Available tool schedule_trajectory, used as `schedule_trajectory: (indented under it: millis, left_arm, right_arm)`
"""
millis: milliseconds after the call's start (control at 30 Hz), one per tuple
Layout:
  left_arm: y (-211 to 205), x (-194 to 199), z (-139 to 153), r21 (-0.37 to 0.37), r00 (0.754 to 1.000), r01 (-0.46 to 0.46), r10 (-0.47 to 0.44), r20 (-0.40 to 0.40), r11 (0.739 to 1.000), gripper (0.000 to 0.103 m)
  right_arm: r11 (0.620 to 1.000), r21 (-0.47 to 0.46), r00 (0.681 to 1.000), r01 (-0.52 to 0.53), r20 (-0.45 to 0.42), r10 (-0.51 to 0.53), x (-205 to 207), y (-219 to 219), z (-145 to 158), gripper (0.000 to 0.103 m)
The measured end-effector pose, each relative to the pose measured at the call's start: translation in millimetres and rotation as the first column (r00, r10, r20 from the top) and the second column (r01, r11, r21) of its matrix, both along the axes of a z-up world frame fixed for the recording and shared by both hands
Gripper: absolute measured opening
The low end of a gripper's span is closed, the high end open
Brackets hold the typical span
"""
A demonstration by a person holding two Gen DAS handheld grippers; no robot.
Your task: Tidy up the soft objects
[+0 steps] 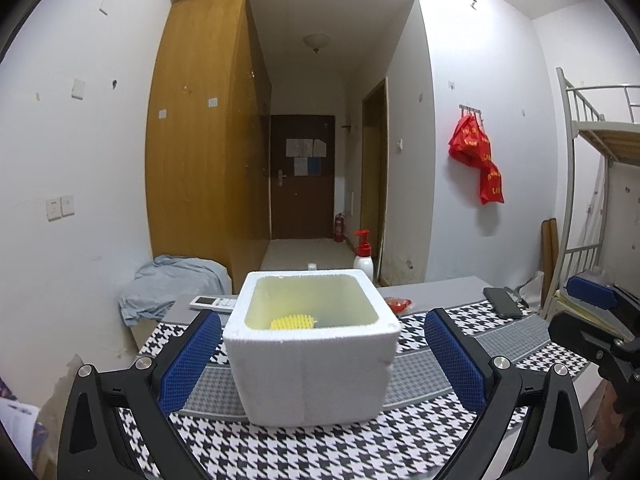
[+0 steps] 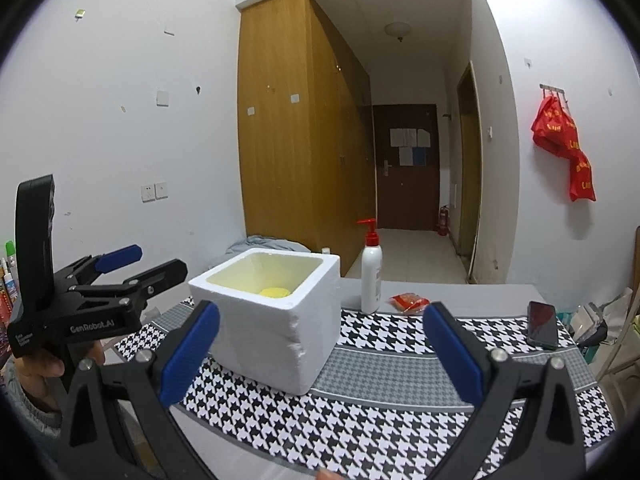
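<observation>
yellow spiky soft object (image 1: 293, 321) lies flat in upright foam box (image 1: 312, 364), table (image 2: 460, 296) centre, long axis unclear; left gripper (image 1: 322, 356) and right gripper (image 2: 320, 350) both spread wide, empty.

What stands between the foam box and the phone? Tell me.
In the right wrist view, a pump bottle and red packet lie between the foam box and phone.

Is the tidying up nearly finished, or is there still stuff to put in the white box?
One yellow spiky toy already lies inside the white box. Nothing is in hand: the left gripper and right gripper both have open, empty jaws. A red packet sits on the table beside the pump bottle; it may be left to pack.
</observation>
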State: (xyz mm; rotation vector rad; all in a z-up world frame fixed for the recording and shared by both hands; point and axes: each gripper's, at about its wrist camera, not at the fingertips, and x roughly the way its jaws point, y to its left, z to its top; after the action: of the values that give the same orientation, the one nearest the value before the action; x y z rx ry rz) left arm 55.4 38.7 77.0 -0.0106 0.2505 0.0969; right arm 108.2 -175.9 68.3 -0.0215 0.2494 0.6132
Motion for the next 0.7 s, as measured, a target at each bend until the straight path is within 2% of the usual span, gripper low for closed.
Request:
schedule_trajectory:
  millis: [333, 700]
  left_arm:
    - [-11.7, -29.0, 0.5, 0.014, 1.000, 0.006, -0.006, 0.028, 1.000, 0.102]
    - [-16.5, -45.2, -17.4, 0.008, 0.999, 0.010, -0.011, 0.054, 1.000, 0.102]
  right_arm:
    - [1.000, 0.017, 1.000, 0.012, 0.022, -0.013, -27.7, -10.6, -5.6, 0.103]
    - [0.999, 0.017, 0.997, 0.035, 0.065, -0.036, -51.1, -17.5, -19.3, 0.103]
